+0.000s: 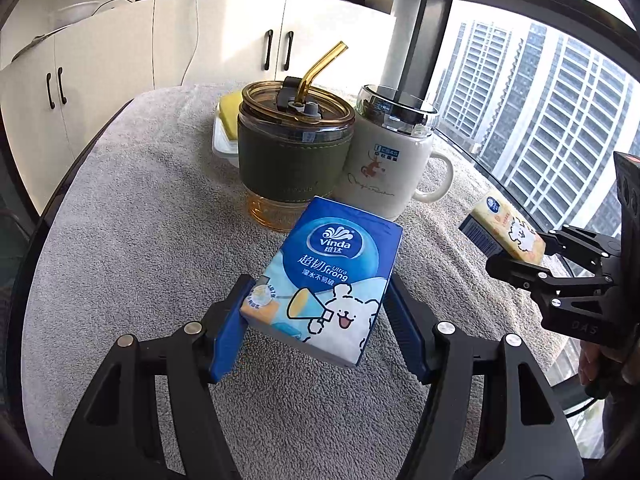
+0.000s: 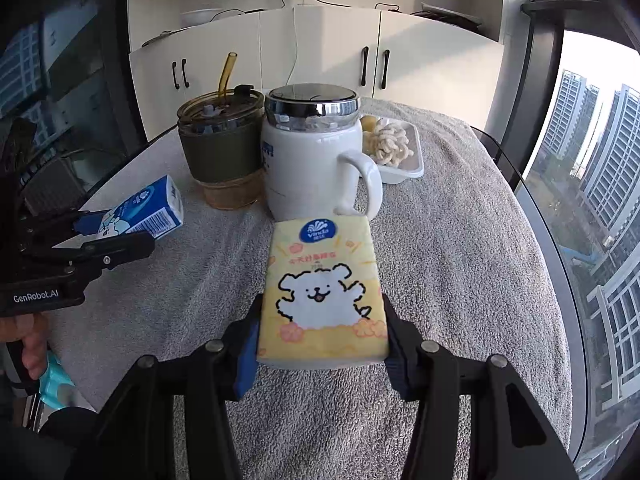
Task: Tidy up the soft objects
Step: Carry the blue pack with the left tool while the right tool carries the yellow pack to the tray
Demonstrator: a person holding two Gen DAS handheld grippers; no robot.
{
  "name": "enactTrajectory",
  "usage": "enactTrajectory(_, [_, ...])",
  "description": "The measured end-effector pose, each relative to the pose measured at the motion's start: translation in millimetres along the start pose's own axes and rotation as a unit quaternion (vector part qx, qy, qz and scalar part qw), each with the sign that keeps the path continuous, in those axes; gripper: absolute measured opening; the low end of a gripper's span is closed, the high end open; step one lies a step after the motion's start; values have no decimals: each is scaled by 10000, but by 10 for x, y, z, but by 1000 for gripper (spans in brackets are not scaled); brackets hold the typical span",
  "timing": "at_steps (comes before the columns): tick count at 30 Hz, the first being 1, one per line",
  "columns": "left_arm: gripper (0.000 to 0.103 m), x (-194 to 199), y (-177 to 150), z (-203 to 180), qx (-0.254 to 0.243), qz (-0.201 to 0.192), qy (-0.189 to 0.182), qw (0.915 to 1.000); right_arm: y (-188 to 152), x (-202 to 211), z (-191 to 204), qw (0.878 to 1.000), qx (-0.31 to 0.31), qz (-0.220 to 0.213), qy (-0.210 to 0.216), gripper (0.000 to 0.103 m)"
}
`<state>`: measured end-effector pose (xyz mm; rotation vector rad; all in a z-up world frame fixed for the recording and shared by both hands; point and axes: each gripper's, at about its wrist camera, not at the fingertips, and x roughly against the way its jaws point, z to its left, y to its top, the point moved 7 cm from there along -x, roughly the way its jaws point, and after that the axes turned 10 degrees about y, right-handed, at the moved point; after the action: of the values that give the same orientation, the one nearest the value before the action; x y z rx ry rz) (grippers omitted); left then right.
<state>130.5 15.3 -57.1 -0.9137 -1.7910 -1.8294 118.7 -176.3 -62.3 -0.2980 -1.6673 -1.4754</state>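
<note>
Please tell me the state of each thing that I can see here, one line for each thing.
left tool: shut on blue tissue pack, held tilted above the towel.
right tool: shut on yellow tissue pack.
amber tumbler: upright, lid on, straw in.
white mug: upright, lid on.
white tray: on the towel, holding pale soft pieces.
grey towel: spread flat over the table.

Ahead: tumbler (image 1: 294, 148), mug (image 1: 390, 156)
</note>
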Motion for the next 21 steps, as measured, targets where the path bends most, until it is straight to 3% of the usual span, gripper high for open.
enactTrajectory(10, [63,242,536,359,-101,-368,182,9991,438,312,-354,9994,147,-260,-173,54])
enactTrajectory(16, [63,276,1178,657,-316,-662,459,9963,951,462,-652,9970,500,-438,-409,54])
enactTrajectory(21, [63,16,1798,719,-634,-658,478,9947,1477,368,-914,9949,765,-459,-477,54])
